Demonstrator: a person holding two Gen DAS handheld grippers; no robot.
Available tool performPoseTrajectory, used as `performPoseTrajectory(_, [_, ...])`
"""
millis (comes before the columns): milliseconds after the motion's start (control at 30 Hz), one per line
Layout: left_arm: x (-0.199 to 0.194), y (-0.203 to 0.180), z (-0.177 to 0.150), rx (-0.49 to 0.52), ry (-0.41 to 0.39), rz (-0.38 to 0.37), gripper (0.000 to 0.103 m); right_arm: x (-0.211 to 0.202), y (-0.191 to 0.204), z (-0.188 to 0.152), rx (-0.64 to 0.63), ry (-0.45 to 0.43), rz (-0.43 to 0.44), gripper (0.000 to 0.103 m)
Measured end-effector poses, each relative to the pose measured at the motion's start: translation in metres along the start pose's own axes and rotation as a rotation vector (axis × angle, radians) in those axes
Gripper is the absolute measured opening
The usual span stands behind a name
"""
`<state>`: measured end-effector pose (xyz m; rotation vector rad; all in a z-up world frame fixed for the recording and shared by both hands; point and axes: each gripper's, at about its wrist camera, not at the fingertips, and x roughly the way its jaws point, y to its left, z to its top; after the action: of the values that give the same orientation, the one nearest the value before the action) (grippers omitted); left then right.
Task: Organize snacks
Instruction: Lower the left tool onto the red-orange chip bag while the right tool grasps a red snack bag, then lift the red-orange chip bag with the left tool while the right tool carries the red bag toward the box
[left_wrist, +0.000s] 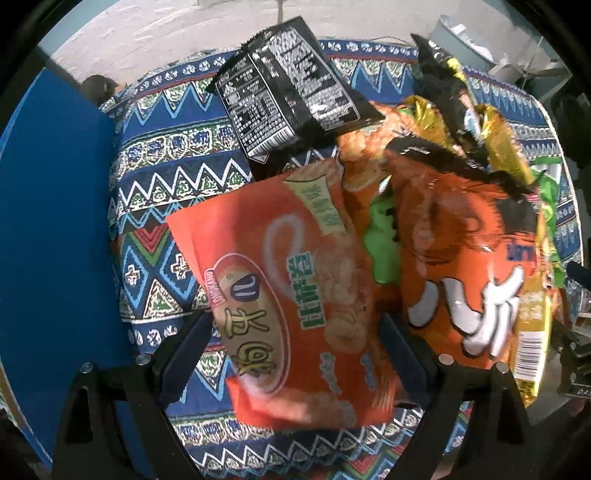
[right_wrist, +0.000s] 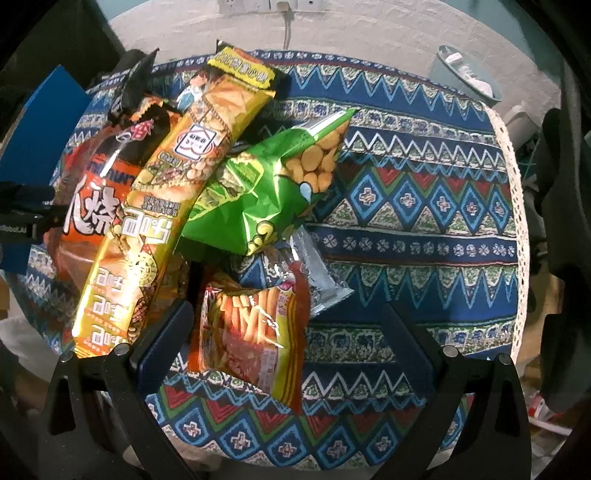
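- Snacks heaped unsorted on the patterned worktop (right_wrist: 424, 177); sorting looks barely begun.
- Left claw (left_wrist: 295, 332) spread wide around the orange packet (left_wrist: 295, 295), not gripping.
- Right claw (right_wrist: 288, 325) released, astride the stick-snack packet (right_wrist: 251, 328).
- Green bag (right_wrist: 266, 184) and yellow pack (right_wrist: 177, 192) remain.

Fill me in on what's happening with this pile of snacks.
A person with two hand-held grippers is sorting snack packets heaped on a table with a blue patterned cloth. The left hand-held gripper is open around a red-orange snack bag, its fingers apart on either side of it. The right hand-held gripper is open around a small red-and-yellow packet of stick snacks. A crumpled green bag and a long yellow packet lie in the pile beyond.
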<state>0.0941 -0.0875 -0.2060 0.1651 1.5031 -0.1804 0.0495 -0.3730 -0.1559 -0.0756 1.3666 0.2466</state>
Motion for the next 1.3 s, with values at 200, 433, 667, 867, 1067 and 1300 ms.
performPoseTrajectory(200, [0.016,0.004,0.006,-0.01,0.003,-0.023,0.094,0.014,0.003,0.002,-0.016,0.034,-0.021,0.1])
performPoseTrajectory(433, [0.008,0.002,0.004,0.0,-0.047,-0.066,0.068,0.031,0.004,-0.001,-0.006,0.054,0.03,0.076])
performPoseTrajectory(667, [-0.014,0.008,-0.008,0.033,-0.079,-0.04,0.04,0.029,0.006,-0.007,-0.01,0.048,0.037,0.049])
performPoseTrajectory(867, [-0.039,0.003,-0.014,0.055,-0.114,-0.013,0.04,0.006,0.009,-0.012,-0.015,0.021,-0.011,0.049])
performPoseTrajectory(1067, [-0.075,0.002,-0.023,0.06,-0.171,-0.008,0.04,-0.032,0.009,-0.015,0.009,-0.069,-0.046,0.048])
performPoseTrajectory(1300, [-0.128,-0.009,-0.039,0.075,-0.262,-0.014,0.04,-0.072,0.0,-0.011,0.018,-0.167,-0.075,0.045])
